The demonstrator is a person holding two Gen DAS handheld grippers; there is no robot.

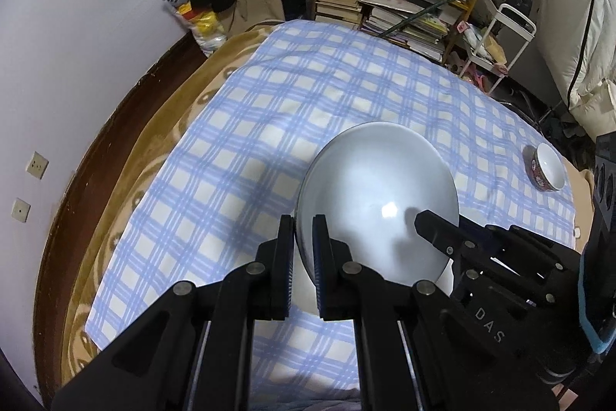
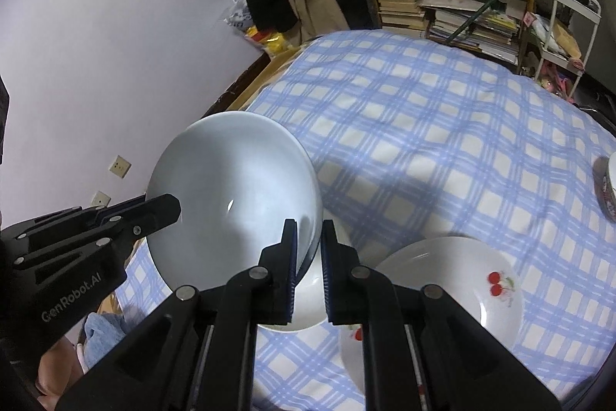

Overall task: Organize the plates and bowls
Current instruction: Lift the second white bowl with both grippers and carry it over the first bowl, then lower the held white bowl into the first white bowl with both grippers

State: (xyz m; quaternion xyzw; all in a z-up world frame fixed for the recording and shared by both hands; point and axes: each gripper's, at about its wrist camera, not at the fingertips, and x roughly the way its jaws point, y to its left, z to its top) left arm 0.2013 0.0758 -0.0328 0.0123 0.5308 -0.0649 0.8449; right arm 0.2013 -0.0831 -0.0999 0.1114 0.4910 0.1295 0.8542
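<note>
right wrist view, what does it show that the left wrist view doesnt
Only the right wrist view shows the cherry plate on the checked cloth, with a second cherry plate partly hidden nearer the camera. Only the left wrist view shows the whole small patterned bowl; the right wrist view catches just a sliver at its edge. Both show the large white dish, gripped at opposite rims by the left hand-held gripper and right hand-held gripper.
</note>
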